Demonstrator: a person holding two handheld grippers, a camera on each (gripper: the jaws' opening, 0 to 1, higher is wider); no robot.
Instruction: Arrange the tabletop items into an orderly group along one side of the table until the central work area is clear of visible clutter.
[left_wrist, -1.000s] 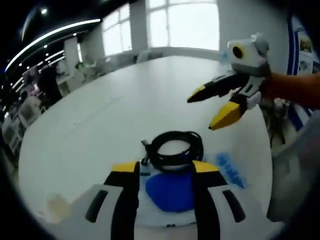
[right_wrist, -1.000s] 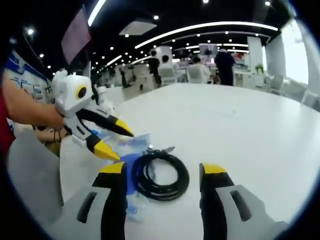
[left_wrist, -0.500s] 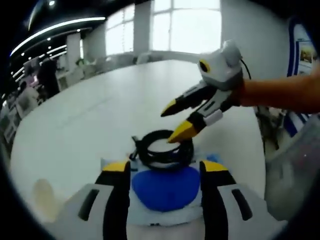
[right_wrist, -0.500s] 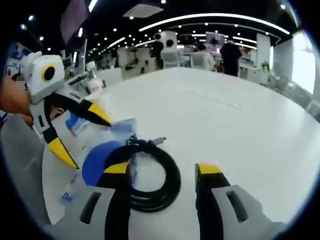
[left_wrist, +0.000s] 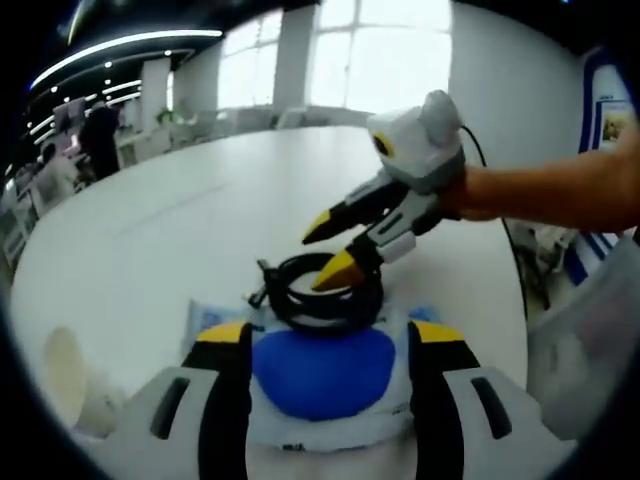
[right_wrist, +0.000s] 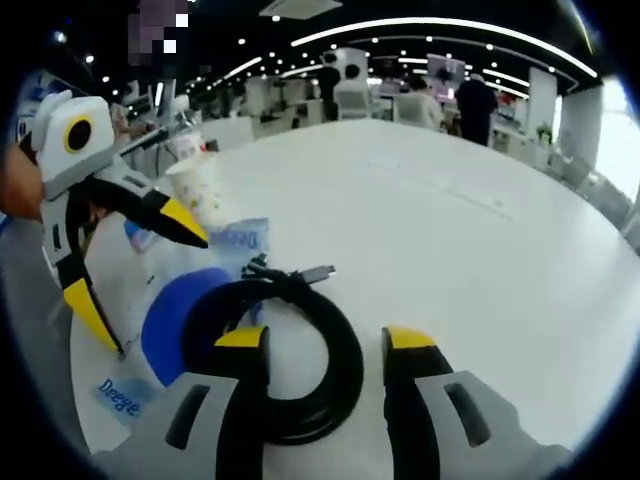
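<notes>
A coil of black cable (left_wrist: 322, 292) (right_wrist: 290, 355) lies on the white table (left_wrist: 190, 225) (right_wrist: 470, 260), at the near edge, and serves as the landmark here. Its plug end (right_wrist: 312, 274) sticks out from the coil's far side in the right gripper view. Touching the coil, partly under it, is a flat white packet with a blue round patch (left_wrist: 325, 372) (right_wrist: 175, 325) and blue lettering.

The left tool (left_wrist: 328, 350) (right_wrist: 130, 270) has its jaws spread, one on each side of the blue patch, just short of the coil. The right tool (right_wrist: 325, 345) (left_wrist: 325, 250) also stands spread; in the right gripper view the coil's near rim lies between its jaws, and in the left gripper view one yellow tip sits over the coil's middle. It is not pinching the cable.

A paper cup (right_wrist: 195, 185) (left_wrist: 65, 375) stands beside the packet, on the side away from the coil.
</notes>
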